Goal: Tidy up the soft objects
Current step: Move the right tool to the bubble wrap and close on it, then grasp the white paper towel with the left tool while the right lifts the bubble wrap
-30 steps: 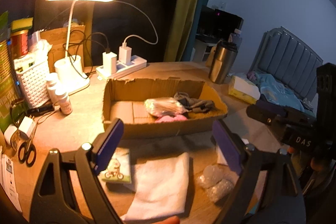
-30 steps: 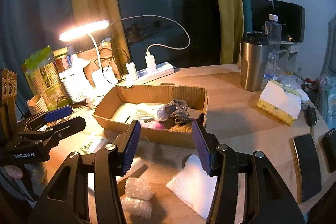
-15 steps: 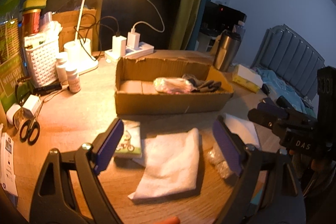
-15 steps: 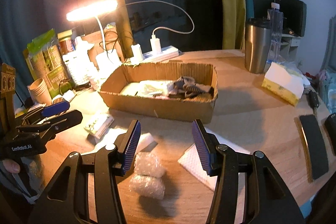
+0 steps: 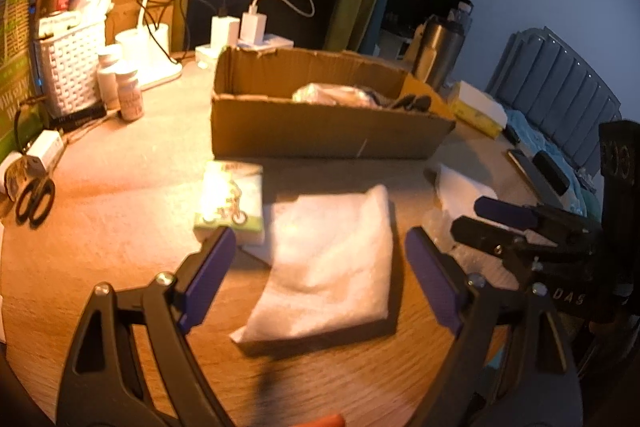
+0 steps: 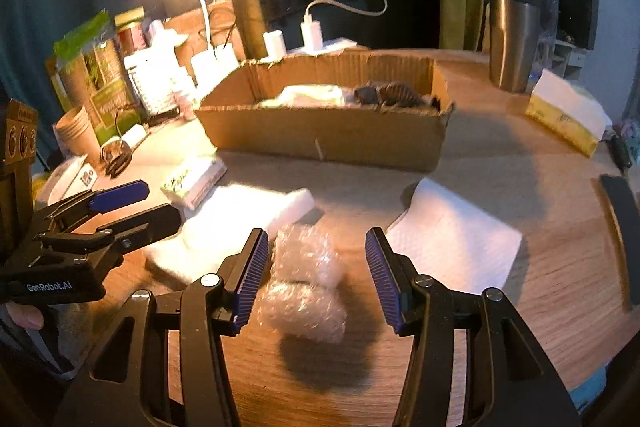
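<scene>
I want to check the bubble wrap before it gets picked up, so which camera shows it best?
The right wrist view: the bubble wrap lies whole and well lit on the table, framed by the open right gripper. In the left wrist view only a dim sliver shows at the right, mostly hidden behind the gripper fingers.

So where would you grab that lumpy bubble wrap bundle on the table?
Probably across its pinched middle, coming down from above. The bubble wrap bundle lies flat as two soft lobes, one behind the other, with clear table on both sides. The right gripper, open, already straddles it, so its fingers should fit either side.
</scene>
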The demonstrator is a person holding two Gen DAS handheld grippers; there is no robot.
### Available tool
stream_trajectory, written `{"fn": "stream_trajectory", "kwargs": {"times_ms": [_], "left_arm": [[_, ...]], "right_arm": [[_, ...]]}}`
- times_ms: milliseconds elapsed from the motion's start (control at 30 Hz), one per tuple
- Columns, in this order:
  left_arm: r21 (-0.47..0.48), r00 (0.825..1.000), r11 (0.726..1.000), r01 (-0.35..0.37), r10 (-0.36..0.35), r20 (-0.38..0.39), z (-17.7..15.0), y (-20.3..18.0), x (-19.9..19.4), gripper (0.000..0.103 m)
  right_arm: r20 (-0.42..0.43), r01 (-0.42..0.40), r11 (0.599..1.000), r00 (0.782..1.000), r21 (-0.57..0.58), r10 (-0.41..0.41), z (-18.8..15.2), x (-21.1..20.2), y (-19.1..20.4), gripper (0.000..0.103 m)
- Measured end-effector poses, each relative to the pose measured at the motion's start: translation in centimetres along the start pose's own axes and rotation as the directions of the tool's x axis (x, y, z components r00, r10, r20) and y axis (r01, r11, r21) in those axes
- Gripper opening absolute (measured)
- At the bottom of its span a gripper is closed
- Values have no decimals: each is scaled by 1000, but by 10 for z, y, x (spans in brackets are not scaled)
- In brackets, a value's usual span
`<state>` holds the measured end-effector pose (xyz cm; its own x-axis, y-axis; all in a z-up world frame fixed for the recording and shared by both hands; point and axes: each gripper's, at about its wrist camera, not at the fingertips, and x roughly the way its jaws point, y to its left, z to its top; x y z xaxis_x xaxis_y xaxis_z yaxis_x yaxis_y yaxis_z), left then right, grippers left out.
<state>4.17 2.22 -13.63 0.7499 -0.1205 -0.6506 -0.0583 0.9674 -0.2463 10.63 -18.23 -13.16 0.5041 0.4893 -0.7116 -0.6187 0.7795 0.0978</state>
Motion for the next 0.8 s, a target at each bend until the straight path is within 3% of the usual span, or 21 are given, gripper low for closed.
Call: {"fn": "stream_trajectory", "kwargs": {"times_ms": [267, 400, 667, 800], "left_arm": [[32, 999, 999, -3, 4, -54, -8, -9, 18, 88], [61, 997, 998, -11, 16, -80, -11, -17, 27, 88], [112, 989, 994, -16, 33, -145, -16, -27, 45, 86], [147, 986, 989, -29, 53, -160, -17, -32, 49, 73]], "right_arm": [[-45, -23, 1000, 999, -21, 22, -11, 15, 5, 54], [-57, -33, 999, 998, -37, 31, -13, 19, 4, 43], [-44, -62, 997, 997, -38, 60, -14, 15, -4, 40], [-21, -65, 997, 998, -39, 64, -11, 8, -7, 40]]}}
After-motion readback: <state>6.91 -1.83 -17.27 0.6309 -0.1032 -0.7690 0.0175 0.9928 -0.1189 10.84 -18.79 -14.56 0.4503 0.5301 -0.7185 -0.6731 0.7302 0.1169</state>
